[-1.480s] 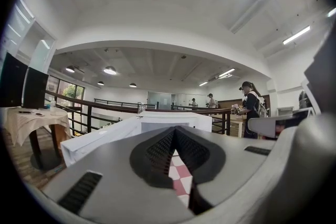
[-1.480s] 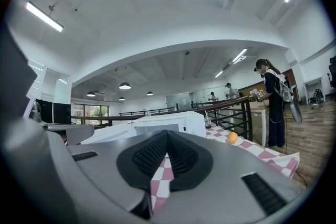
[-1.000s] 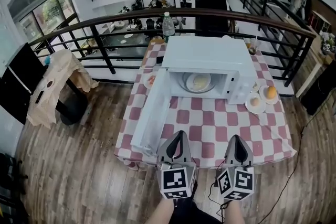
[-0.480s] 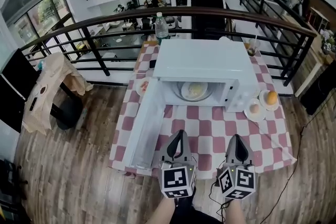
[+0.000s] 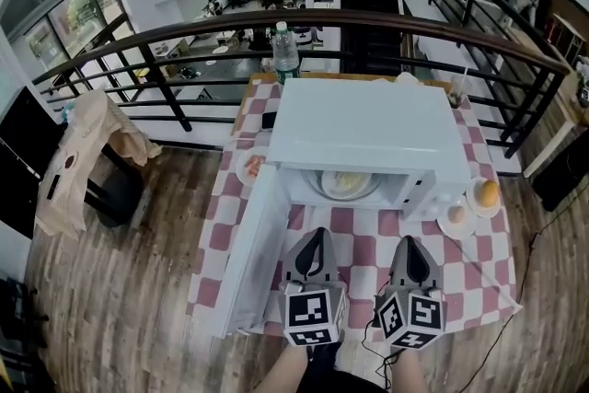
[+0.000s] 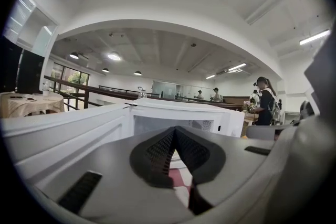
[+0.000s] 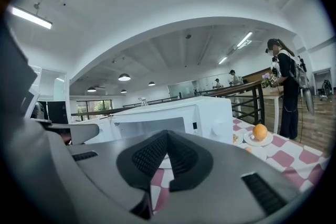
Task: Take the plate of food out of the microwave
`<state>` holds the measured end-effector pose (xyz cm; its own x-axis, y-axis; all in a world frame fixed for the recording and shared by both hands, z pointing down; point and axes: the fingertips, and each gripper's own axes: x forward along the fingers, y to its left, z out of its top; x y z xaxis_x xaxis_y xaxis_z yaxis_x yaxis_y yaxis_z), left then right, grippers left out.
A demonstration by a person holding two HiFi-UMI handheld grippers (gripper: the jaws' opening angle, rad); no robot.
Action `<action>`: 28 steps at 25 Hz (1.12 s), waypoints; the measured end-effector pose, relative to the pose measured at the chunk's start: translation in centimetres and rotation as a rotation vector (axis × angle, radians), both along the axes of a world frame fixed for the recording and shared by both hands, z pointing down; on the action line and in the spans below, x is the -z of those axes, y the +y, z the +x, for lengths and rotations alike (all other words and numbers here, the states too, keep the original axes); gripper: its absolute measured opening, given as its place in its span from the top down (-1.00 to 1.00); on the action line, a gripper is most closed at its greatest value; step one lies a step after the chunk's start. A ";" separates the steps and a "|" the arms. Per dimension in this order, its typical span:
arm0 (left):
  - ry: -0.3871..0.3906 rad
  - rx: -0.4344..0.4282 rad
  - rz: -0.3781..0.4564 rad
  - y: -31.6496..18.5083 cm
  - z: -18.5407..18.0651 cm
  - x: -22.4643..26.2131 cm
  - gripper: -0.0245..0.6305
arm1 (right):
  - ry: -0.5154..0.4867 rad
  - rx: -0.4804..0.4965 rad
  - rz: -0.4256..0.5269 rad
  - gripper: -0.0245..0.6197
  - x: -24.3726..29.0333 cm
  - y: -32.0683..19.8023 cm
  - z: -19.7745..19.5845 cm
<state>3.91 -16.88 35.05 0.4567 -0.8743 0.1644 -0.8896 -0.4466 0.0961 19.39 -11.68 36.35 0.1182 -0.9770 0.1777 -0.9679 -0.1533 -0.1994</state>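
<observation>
**Microwave [image 5: 368, 129] closer than a second ago**

The checkered table [image 5: 363, 225] and the white microwave now fill more of the head view. The door [image 5: 247, 258] stands open at the left as before. The left gripper [image 5: 317, 239] and the right gripper [image 5: 406, 244], both clenched on nothing, have come nearer to the opening. The plate of food [image 5: 347, 184] stays inside.

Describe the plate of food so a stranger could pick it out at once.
On the red-and-white checked table stands a white microwave with its door swung open to the left. The plate of food sits inside it, holding something pale. The other small plates lie out on the table beside the microwave; only this one is inside.
</observation>
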 end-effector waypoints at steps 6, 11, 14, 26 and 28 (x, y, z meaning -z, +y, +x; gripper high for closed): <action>0.008 0.014 -0.056 -3.6 0.6 -2.1 0.90 | -0.024 0.014 -0.046 0.93 -2.2 -4.0 0.4; -0.005 0.028 -0.104 -6.3 0.6 -3.9 0.90 | -0.040 0.027 -0.081 0.93 -3.7 -6.6 0.3; -0.008 0.032 -0.117 -7.5 0.6 -4.4 0.90 | -0.049 0.033 -0.100 0.93 -4.5 -7.8 0.3; -0.004 0.045 -0.193 -10.8 0.5 -8.0 0.90 | -0.133 0.047 -0.163 0.93 -8.0 -11.6 -0.4; -0.003 0.045 -0.206 -11.0 0.4 -8.6 0.90 | -0.160 0.048 -0.177 0.93 -8.7 -11.9 -0.5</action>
<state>4.34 -27.93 43.61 0.4171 -0.8418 0.3428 -0.9086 -0.3775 0.1786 18.84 -23.59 45.00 0.0287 -0.9326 0.3598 -0.9333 -0.1539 -0.3244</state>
